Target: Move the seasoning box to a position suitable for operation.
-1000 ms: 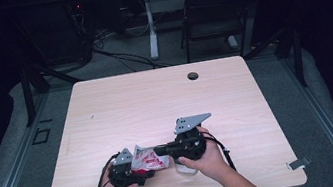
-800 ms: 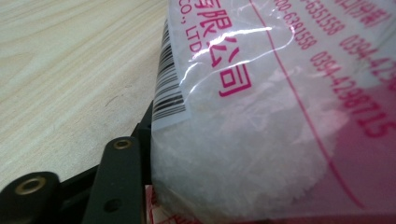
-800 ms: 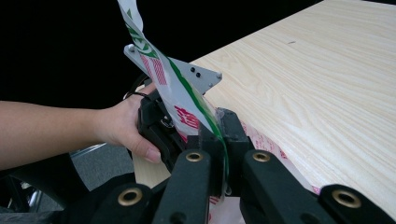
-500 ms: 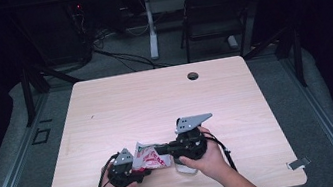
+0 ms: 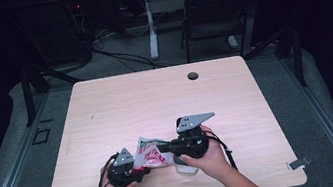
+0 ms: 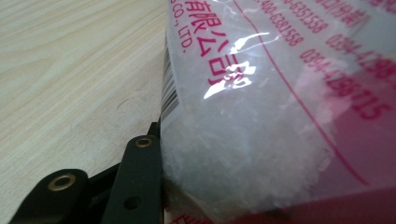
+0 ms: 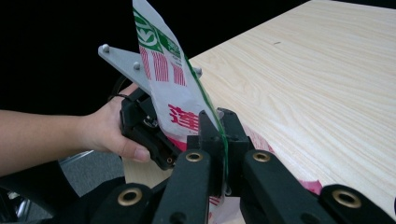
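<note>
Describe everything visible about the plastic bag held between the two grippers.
The plastic bag is a clear, glossy pouch printed with red lettering and numbers, green and red marks near its top, and a barcode on one edge. White grainy powder fills it. It stands upright over the table's near edge. The right gripper pinches its thin edge; the left gripper, jaws just closing, presses its bulging body.

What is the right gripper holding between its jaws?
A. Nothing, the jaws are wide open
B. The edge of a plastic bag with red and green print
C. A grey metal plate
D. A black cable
B: in the right gripper view, the right gripper is shut on the thin edge of the printed plastic bag.
</note>
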The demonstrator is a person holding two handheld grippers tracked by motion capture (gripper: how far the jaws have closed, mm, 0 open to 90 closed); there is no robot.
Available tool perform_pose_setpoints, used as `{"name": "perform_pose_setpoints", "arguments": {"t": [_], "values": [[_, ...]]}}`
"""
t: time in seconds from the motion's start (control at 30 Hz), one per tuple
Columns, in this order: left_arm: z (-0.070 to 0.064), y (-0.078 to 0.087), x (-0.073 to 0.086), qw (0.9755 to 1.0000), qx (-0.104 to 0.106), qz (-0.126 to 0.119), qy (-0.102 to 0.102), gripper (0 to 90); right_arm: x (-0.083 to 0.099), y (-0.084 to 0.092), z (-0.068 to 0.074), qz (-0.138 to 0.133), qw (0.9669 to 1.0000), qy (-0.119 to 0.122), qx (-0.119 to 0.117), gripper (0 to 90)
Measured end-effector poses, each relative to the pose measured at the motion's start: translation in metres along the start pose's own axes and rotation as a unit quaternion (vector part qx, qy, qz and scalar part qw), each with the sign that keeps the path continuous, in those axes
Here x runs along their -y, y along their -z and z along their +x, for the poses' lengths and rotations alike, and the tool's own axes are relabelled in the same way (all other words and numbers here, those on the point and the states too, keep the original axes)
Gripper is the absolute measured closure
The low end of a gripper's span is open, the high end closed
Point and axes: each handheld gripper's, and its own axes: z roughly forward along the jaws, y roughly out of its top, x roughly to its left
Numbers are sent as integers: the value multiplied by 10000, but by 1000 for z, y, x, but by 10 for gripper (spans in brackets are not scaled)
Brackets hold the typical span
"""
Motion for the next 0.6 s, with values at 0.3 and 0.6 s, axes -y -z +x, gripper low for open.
{"name": "perform_pose_setpoints", "arguments": {"t": [0.3,0.6], "values": [[-2,-6,1,9991,407,-73,-30,492,-2,-5,4,-48,9999,15,-112,900],[-2,-4,0,9984,506,-260,-10,440,-5,-6,9,-94,9997,76,-193,900]]}}
